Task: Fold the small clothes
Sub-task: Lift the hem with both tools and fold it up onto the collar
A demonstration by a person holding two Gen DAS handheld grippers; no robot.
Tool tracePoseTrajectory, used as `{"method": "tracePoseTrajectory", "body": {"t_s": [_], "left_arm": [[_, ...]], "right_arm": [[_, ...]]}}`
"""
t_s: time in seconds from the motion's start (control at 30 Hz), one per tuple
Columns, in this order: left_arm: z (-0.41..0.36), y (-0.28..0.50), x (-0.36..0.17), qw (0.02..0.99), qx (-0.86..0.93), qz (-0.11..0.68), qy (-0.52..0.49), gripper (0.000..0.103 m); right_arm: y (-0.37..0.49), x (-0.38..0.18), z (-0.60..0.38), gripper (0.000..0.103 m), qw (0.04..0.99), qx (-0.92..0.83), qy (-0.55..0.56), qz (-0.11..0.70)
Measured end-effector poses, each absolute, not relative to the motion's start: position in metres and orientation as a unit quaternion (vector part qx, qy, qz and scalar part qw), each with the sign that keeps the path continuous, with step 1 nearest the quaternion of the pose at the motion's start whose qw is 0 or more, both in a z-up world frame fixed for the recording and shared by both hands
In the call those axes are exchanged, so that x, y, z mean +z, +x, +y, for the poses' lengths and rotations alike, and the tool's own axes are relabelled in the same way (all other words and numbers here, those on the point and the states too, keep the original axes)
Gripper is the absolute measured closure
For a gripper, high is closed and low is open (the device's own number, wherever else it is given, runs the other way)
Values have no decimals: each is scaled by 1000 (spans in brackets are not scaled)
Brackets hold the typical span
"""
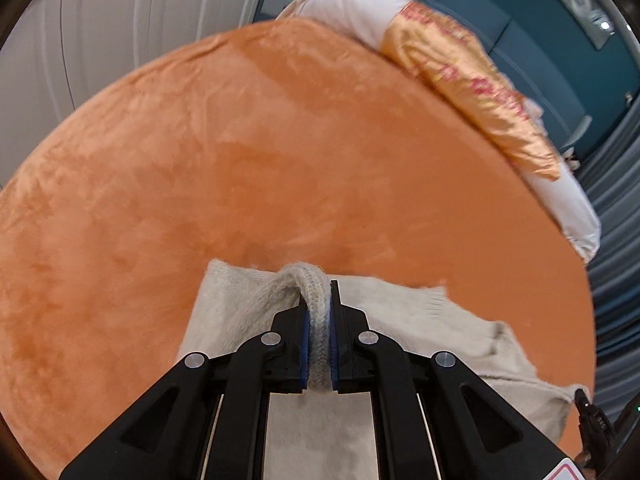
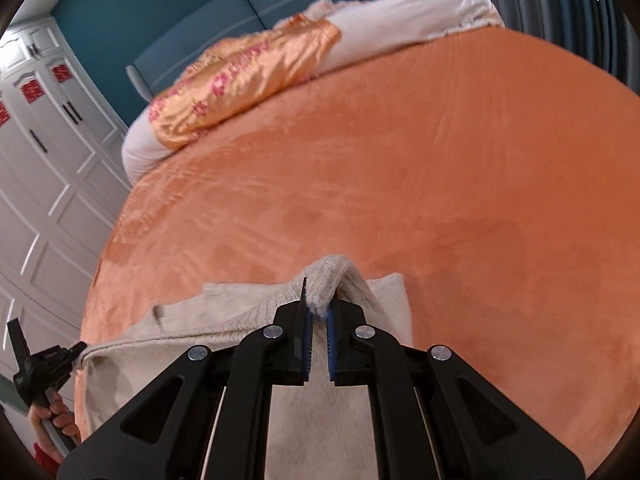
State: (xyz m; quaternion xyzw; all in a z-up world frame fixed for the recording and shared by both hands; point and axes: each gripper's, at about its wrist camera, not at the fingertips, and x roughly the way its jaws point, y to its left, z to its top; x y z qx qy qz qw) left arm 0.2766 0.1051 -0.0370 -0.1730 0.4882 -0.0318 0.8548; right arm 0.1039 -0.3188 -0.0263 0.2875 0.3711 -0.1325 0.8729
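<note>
The cream knit sweater [image 1: 420, 320] hung over the orange bedspread [image 1: 240, 160], stretched between both grippers and draped right under them. Left gripper [image 1: 319, 320] was clamped tight on a thick ribbed edge of it — the knit bulged up between the blue pads [image 1: 306, 344]. Right gripper [image 2: 318, 316] was pinched shut on another bunched edge, same deal. Some pale lettering sat on the other gripper's body, too small to read.
</note>
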Motion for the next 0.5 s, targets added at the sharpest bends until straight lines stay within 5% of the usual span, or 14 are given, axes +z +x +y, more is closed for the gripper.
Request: {"method": "tracePoseTrajectory", "body": {"t_s": [0.2, 0.3, 0.37, 0.4, 0.47, 0.5], "left_arm": [[101, 292, -75, 833, -8, 527, -170, 92], [116, 287, -67, 822, -13, 518, -235, 87], [126, 273, -46, 825, -35, 501, -260, 70], [132, 260, -29, 838, -42, 483, -252, 62], [143, 232, -7, 855, -44, 465, -226, 27], [151, 216, -1, 858, -47, 461, -221, 26]], "right_arm": [[127, -71, -318, 96, 843, -140, 294, 428], [115, -50, -319, 83, 856, -141, 299, 398], [88, -16, -324, 44, 876, -152, 304, 343], [73, -3, -325, 41, 883, -154, 302, 324], [39, 15, -325, 42, 890, -150, 287, 321], [18, 17, -322, 42, 889, -153, 277, 330]]}}
